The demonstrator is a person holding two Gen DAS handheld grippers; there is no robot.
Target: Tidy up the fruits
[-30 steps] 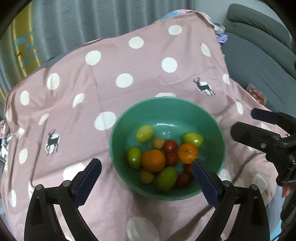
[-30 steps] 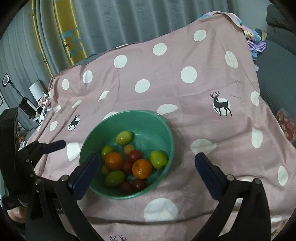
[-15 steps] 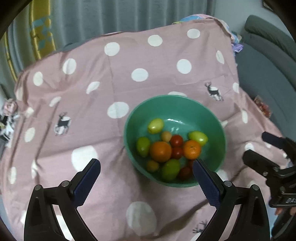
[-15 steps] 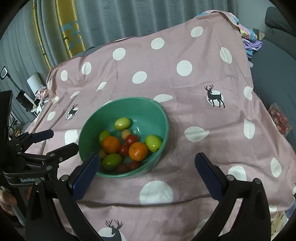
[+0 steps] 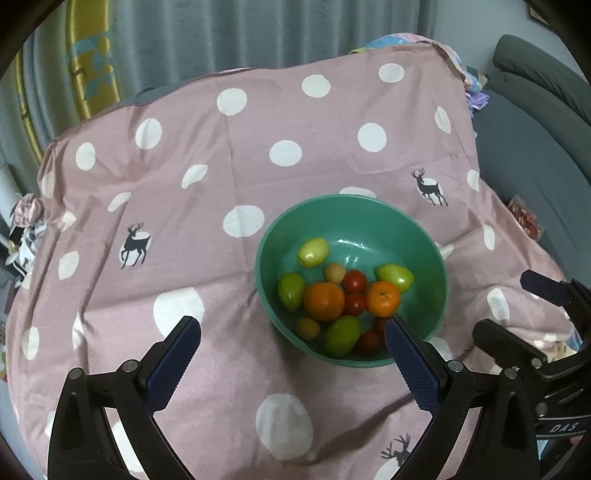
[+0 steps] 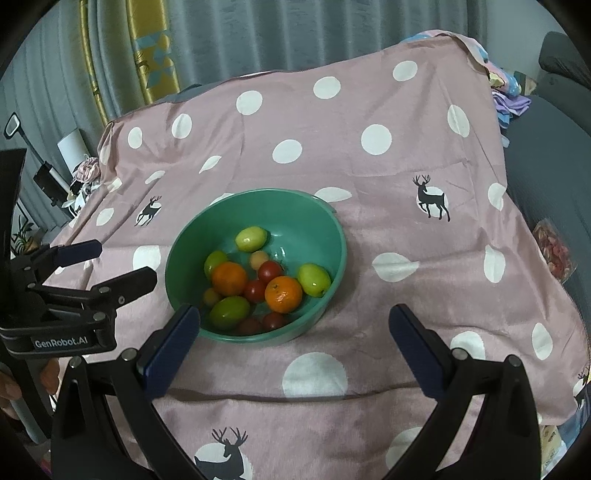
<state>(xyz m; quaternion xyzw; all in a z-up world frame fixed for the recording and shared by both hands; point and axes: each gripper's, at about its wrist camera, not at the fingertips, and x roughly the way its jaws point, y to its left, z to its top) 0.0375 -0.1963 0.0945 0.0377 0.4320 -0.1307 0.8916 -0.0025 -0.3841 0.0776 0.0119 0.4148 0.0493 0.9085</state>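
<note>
We see a home, probably a living room. Ahead of the left gripper [image 5: 291, 354] lies a pink cloth [image 5: 229, 192] with white dots and deer, like a bedsheet. Behind it hang grey curtains [image 5: 229, 33] with a yellow patterned curtain [image 5: 88, 62] on the far left. To the right of the right gripper [image 6: 295, 339] stands a grey sofa [image 6: 546, 162] carrying folded clothes [image 6: 508, 99].
</note>
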